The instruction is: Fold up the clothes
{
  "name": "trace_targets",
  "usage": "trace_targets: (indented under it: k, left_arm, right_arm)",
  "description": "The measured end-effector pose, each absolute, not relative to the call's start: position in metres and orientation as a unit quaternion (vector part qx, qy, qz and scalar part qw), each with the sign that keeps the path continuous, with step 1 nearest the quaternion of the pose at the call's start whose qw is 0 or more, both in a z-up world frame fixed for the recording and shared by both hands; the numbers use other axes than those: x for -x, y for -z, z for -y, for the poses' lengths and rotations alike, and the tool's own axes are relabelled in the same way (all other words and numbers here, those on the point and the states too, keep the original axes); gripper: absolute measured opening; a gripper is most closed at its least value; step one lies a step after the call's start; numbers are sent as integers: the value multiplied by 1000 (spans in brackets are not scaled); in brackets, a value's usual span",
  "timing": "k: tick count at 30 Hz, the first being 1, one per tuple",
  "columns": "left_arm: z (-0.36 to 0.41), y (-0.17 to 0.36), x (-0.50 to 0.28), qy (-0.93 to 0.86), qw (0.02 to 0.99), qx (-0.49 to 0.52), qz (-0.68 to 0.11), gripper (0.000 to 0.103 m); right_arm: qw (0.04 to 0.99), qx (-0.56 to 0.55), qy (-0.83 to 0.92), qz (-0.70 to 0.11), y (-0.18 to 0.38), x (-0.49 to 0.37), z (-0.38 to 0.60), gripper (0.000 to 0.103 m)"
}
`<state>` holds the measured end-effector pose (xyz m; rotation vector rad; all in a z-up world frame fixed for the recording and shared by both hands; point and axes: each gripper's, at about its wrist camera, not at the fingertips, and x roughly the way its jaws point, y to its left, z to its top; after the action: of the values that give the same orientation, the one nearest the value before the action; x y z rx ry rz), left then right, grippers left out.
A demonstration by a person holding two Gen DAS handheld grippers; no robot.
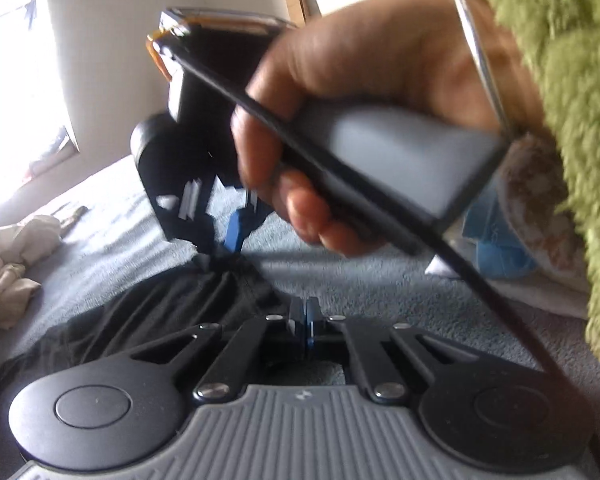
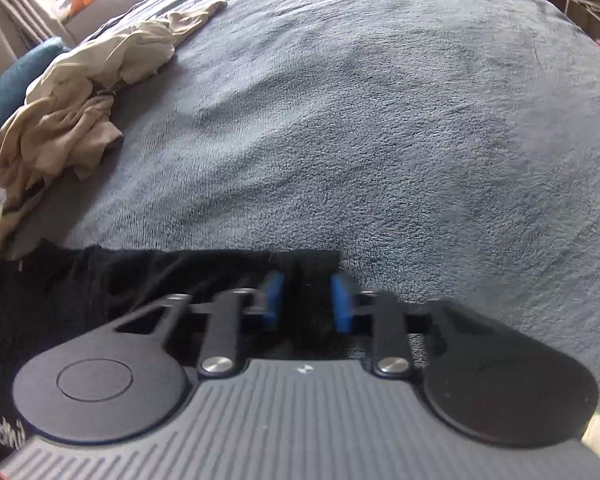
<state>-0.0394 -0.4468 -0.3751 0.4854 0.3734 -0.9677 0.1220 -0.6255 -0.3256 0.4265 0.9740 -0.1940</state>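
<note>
Both grippers tilt down onto the black garment [image 2: 148,280]: left gripper [image 1: 305,314] pinched shut on its edge, right gripper [image 2: 307,298] narrowly clamping a bunched corner.

My left gripper [image 1: 304,312] sits low with its blue pads pressed flat together — no gap between them. My right gripper [image 2: 306,300] tips steeply down, its pads drawn close but apart, dark cloth bunched between them. In the left view my right hand [image 1: 340,120] wraps the grey handle — fingers [image 1: 300,208] curled under, a bangle at the wrist.
</note>
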Motion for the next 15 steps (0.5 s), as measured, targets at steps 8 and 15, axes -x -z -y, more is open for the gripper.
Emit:
trace_targets:
  k: [8,15]
  left_arm:
    - [420,359,33,453,858,-177,-166,1]
    - [384,333,7,437,873,-41,-212,1]
  right_arm:
    - [879,-186,82,-432,299,-112,618,4]
    - [892,-178,52,-411,261,-114,593,4]
